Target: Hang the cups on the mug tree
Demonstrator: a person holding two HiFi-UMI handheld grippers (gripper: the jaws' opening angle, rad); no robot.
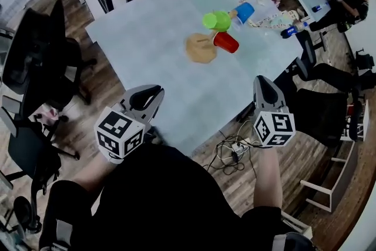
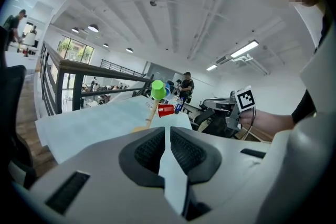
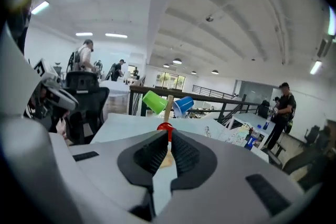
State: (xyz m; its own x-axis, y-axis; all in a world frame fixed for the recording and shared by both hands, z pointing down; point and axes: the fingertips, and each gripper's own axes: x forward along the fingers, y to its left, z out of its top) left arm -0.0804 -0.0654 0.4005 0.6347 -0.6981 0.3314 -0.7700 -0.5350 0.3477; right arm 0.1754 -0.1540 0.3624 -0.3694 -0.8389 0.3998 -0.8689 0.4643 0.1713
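- While both hands hover at the near edge of the pale table (image 1: 147,50), the mug tree (image 1: 201,47) stands well apart from them, toward the table's far side, on its round wooden base.
- Three cups hang from the tree: a green cup (image 1: 217,21) at the top, a blue cup (image 1: 244,12) just beyond it, and a red cup (image 1: 226,42) lower down, beside the base.
- In the right gripper view, the green cup tilts off to the left of the wooden post, the blue one to the right, and the red one sits low in front of the post.
- The left gripper (image 1: 156,91) points toward the tree; its tongs are drawn together with only a thin slit between the ribbed pads, and nothing is in them.
- The right gripper (image 1: 261,79) is at the table's near right corner; its tongs are likewise closed and empty, tips almost touching.
- Neither gripper touches a cup or the tree.
- A black office chair (image 1: 35,62) stands left of the table, and a tangle of cables (image 1: 232,153) lies on the wooden floor (image 1: 111,88) below the near edge.
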